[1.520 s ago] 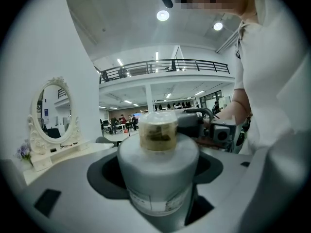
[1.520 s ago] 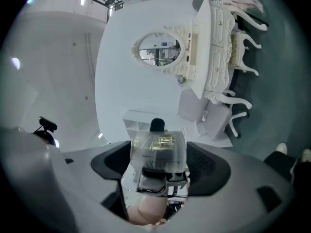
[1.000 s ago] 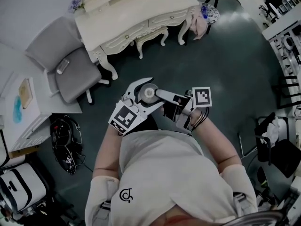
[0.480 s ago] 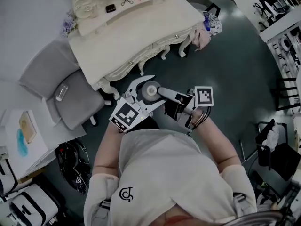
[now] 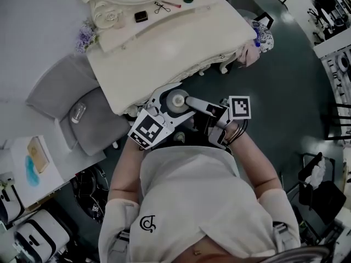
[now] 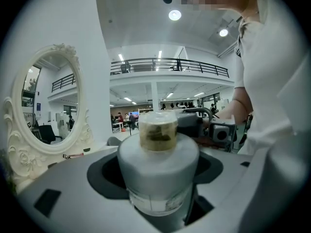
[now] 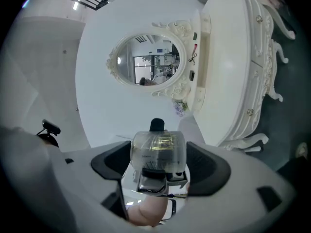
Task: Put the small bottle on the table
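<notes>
The small bottle is white with a clear, gold-lined cap. My left gripper is shut on its body, which fills the gap between the jaws in the left gripper view. My right gripper reaches in from the right. In the right gripper view its pads sit against both sides of the clear cap. Both grippers hang in front of my chest, at the near edge of the cream dressing table.
An oval mirror stands at the table's back, with a black box, scissors and a green item before it. A grey chair with a clear glass is left. Cloth hangs at right.
The person has stepped toward the dressing table, so it now lies right ahead of the grippers. Both grippers keep the same hold on the bottle.
</notes>
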